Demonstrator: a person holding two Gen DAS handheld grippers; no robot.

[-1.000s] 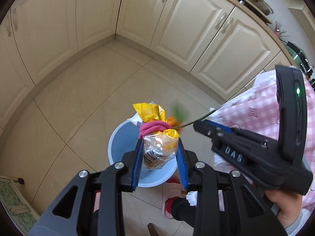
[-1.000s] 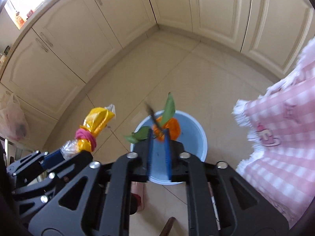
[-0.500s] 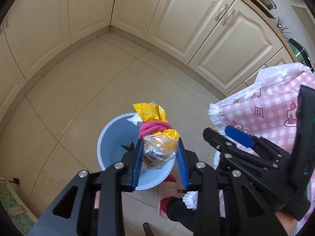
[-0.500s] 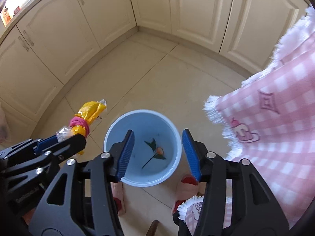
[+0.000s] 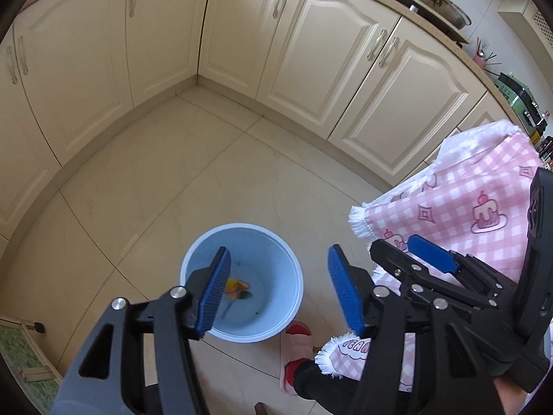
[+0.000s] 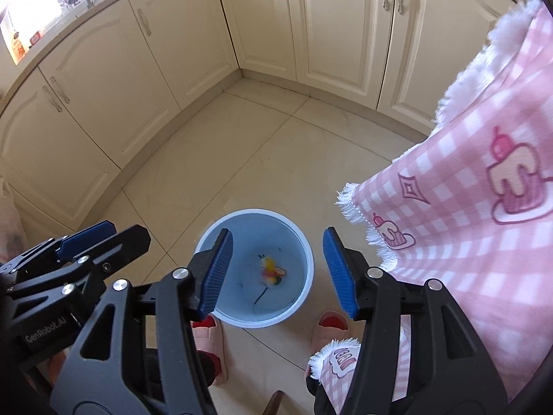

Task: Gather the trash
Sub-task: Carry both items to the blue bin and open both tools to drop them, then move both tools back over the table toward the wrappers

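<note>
Bucket: one (image 5: 297, 276); round, pale blue, smooth plastic with a lighter rim; stands open on the floor, between the person's feet in the right wrist view.
Trash: a small heap at the bucket's bottom (image 6: 270, 269); a crinkled yellow wrapper with a pink band, an orange bit and a thin dark stem; the exact count of pieces cannot be told.
Left gripper: one (image 5: 278, 287); black angular frame, two fingers faced with ribbed blue pads (image 5: 213, 294); fingers spreading apart, nothing between them; held above the bucket.
Right gripper: one (image 6: 278, 271); same build, ribbed blue pads (image 6: 337, 271); fingers parting slightly, nothing between them; held above the bucket, just beside the left gripper.
Floor: large glossy cream tiles (image 5: 179, 180) with thin dark joints.
Cabinets: cream doors with arched raised panels (image 5: 328, 55); at least five doors in the left wrist view; slim metal handles.
Cloth: one (image 6: 466, 214); pink-and-white check, cake motifs, white fringed edge; hangs at the right.
Slippers: two in the right wrist view (image 6: 330, 323); pink with red inside.
</note>
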